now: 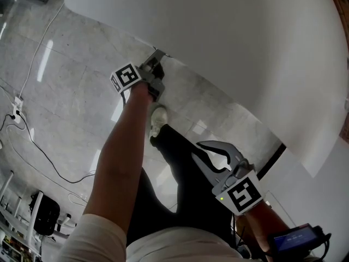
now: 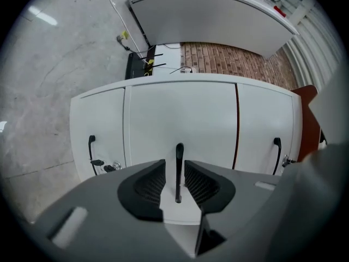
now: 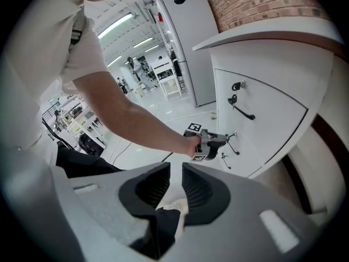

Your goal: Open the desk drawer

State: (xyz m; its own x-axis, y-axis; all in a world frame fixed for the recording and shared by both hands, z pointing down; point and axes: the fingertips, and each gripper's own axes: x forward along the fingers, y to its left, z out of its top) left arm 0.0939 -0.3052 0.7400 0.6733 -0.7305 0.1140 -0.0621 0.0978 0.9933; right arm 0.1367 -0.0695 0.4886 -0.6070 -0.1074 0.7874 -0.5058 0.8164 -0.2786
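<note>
The white desk (image 1: 229, 31) fills the upper right of the head view. Its drawer front (image 2: 180, 113) faces the left gripper view, with a slim black handle (image 2: 179, 171) at its middle. My left gripper (image 2: 175, 173) stands open around that handle; the bar sits between the pads with a gap on each side. In the head view my left gripper (image 1: 156, 65) reaches under the desk's edge. My right gripper (image 1: 210, 156) hangs open and empty over the person's legs, away from the desk. From the right gripper view, my right gripper (image 3: 175, 182) looks toward my left gripper (image 3: 218, 141) at the desk.
Two more black handles (image 2: 91, 152) (image 2: 277, 154) flank the middle drawer, and keys (image 2: 109, 166) hang in a lock at the left. A power strip (image 1: 16, 111) and cables (image 1: 32, 146) lie on the grey floor. The person's shoe (image 1: 158, 119) stands below my left gripper.
</note>
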